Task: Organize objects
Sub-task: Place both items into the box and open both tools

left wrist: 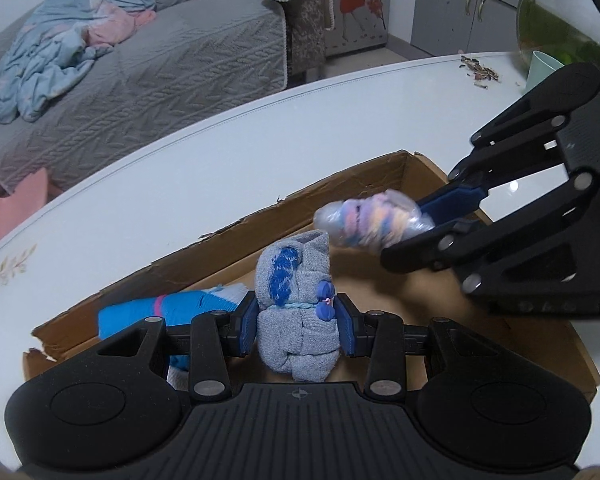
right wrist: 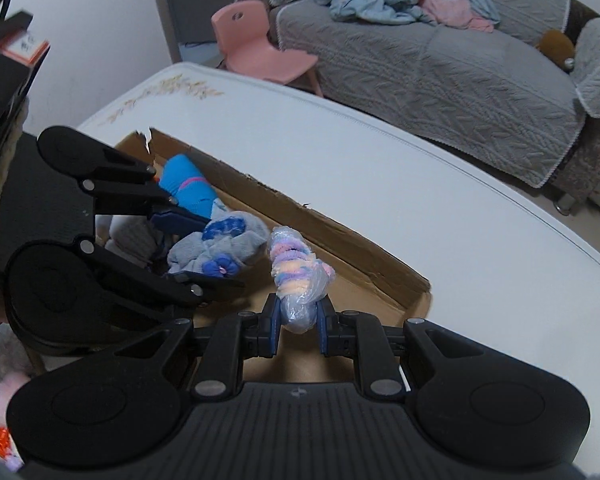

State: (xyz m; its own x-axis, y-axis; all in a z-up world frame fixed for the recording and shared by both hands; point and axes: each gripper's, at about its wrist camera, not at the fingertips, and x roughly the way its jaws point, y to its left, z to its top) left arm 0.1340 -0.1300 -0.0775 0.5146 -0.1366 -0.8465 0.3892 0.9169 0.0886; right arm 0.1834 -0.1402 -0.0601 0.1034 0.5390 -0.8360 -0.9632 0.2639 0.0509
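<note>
Gripping grey sock bundle (left wrist: 298, 320) in left claw (left wrist: 298, 326), right claw (right wrist: 299, 326) clamping bagged hair ties (right wrist: 296, 276)

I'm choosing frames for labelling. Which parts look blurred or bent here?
Left wrist view: the pastel bundle in the right tongs is motion-smeared, the grey sock roll sharp, and the table edge bows from the fisheye. Right wrist view: the bundle's tip is slightly soft; corners darken.

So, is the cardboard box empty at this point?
No, a bright blue rolled sock already lies inside the cardboard box, at its left end in the left wrist view.
</note>
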